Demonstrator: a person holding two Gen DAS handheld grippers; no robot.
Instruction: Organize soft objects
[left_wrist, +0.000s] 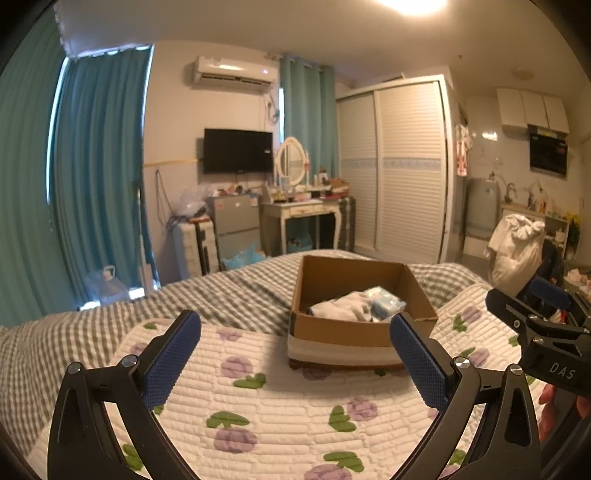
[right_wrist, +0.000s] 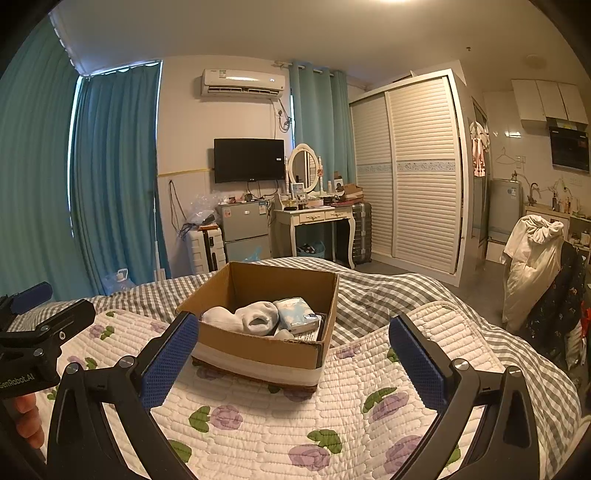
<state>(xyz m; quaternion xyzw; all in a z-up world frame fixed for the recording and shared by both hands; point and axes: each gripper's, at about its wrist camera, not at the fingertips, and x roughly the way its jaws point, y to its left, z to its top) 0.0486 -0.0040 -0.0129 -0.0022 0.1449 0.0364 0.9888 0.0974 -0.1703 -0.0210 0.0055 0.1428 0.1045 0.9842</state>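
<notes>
A cardboard box (left_wrist: 343, 326) (right_wrist: 255, 352) sits on the flowered quilt (left_wrist: 280, 410) (right_wrist: 332, 413) on the bed. Inside lie white socks (left_wrist: 343, 308) (right_wrist: 255, 317) and a pale blue tissue pack (left_wrist: 386, 302) (right_wrist: 297, 314). My left gripper (left_wrist: 295, 354) is open and empty, held above the quilt in front of the box. My right gripper (right_wrist: 291, 358) is open and empty, also in front of the box. The right gripper's body shows at the right edge of the left wrist view (left_wrist: 543, 328); the left one shows at the left edge of the right wrist view (right_wrist: 33, 336).
A grey checked blanket (left_wrist: 236, 295) (right_wrist: 388, 295) covers the bed beyond the quilt. Past the bed stand a dressing table (right_wrist: 314, 218), a small fridge (right_wrist: 243, 230), suitcases, a white wardrobe (right_wrist: 413, 173) and a chair draped with clothes (right_wrist: 535, 266).
</notes>
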